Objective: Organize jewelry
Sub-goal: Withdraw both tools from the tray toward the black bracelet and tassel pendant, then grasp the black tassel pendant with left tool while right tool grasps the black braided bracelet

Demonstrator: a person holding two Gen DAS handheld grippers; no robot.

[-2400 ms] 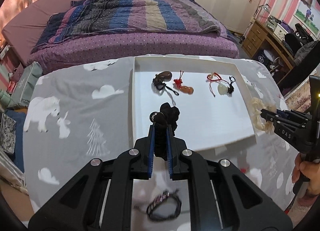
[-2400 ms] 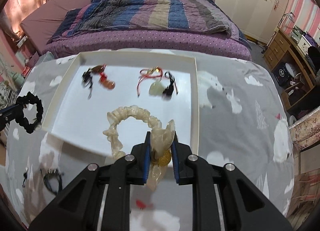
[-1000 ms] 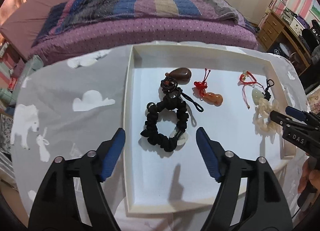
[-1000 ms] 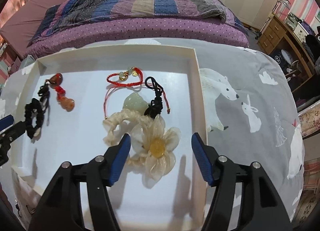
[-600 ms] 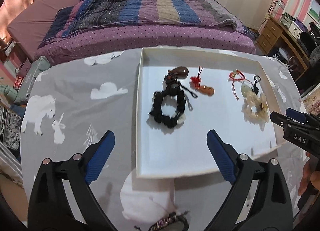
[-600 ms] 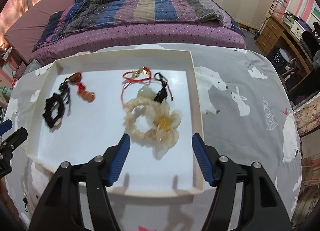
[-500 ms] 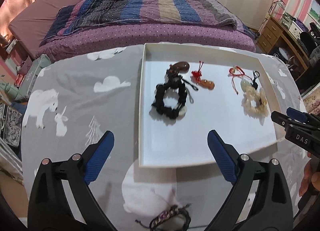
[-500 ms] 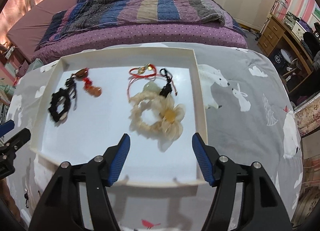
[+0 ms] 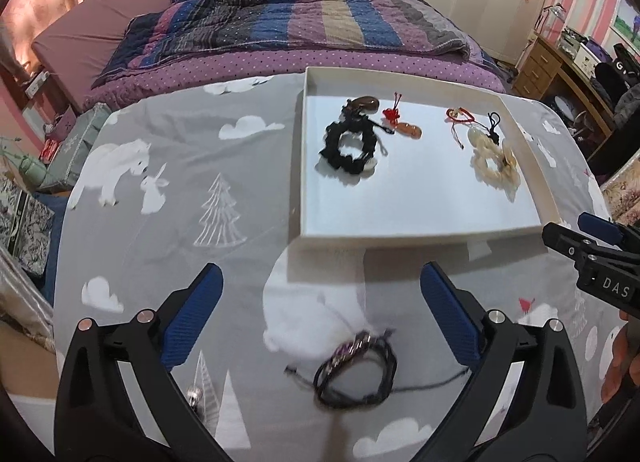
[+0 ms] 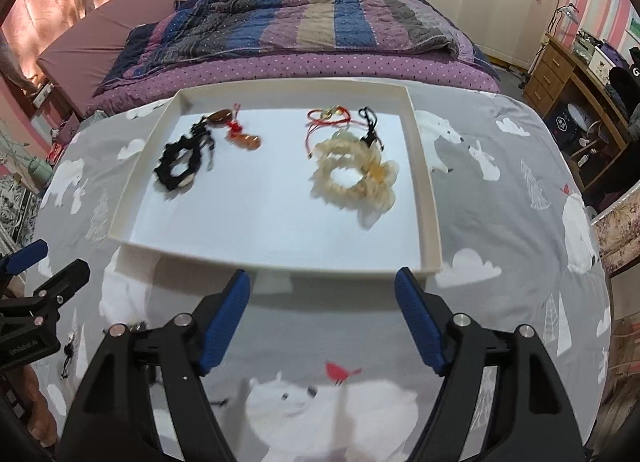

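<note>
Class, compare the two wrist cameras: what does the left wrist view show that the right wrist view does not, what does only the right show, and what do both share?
Only the left wrist view clearly shows the dark braided bracelet lying on the grey tablecloth, between the open jaws of the left gripper.

Only the right wrist view shows the polar bear print beside the tray's right wall.

Both show the white tray holding the black scrunchie, the cream flower scrunchie and the corded pendants, with the bed behind. The right gripper is open too.

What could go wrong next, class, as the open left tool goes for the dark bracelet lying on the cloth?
1. The dark bracelet trails a thin cord; the left tool might pinch only the cord, or bunch the tablecloth.
2. The white tray already holds a black scrunchie and cream scrunchie; dropping the bracelet on them could tangle things.
</note>
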